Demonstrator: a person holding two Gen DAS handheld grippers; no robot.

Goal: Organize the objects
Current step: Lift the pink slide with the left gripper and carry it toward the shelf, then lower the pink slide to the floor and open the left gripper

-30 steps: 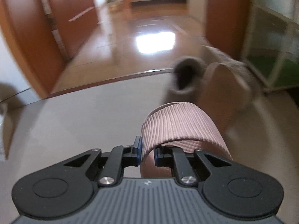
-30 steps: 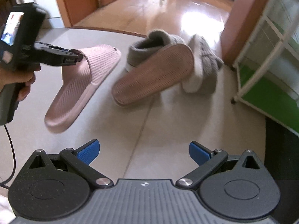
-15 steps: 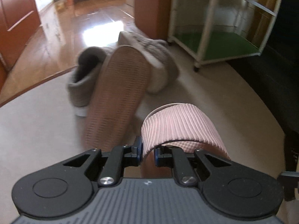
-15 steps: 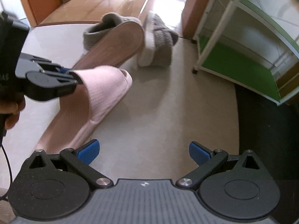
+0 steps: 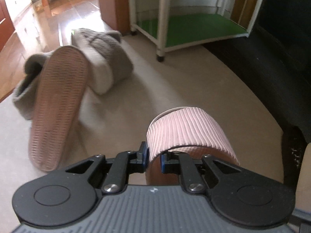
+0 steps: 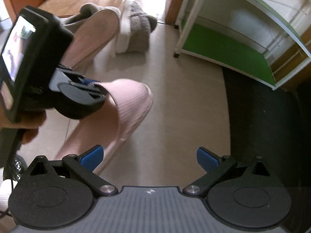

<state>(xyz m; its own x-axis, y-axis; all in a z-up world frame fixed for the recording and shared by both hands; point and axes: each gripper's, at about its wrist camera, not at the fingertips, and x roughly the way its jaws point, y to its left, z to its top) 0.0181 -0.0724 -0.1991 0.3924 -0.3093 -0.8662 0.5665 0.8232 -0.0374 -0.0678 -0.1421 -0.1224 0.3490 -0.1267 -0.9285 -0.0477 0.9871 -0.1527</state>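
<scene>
Left wrist view
Left gripper [image 5: 153, 156]: jaws clamped on the ribbed strap of a pink rubber slide slipper [image 5: 186, 130], held above the beige floor [image 5: 184, 81].
Second pink slipper [image 5: 58, 104]: sole up, leaning on a grey fleece slipper [image 5: 25, 77]; another grey fleece slipper [image 5: 108, 58] just beside, on its side.
White-framed shelf with green base [image 5: 194, 25]: far right.

Right wrist view
Right gripper [image 6: 149, 158]: jaws wide apart, nothing between them.
Held pink slipper [image 6: 124, 108]: left of centre, toe toward the shelf [image 6: 229, 48], pinched by the left gripper [image 6: 93, 86].
Slipper pile [image 6: 134, 27]: far edge of the floor [image 6: 184, 116].
</scene>
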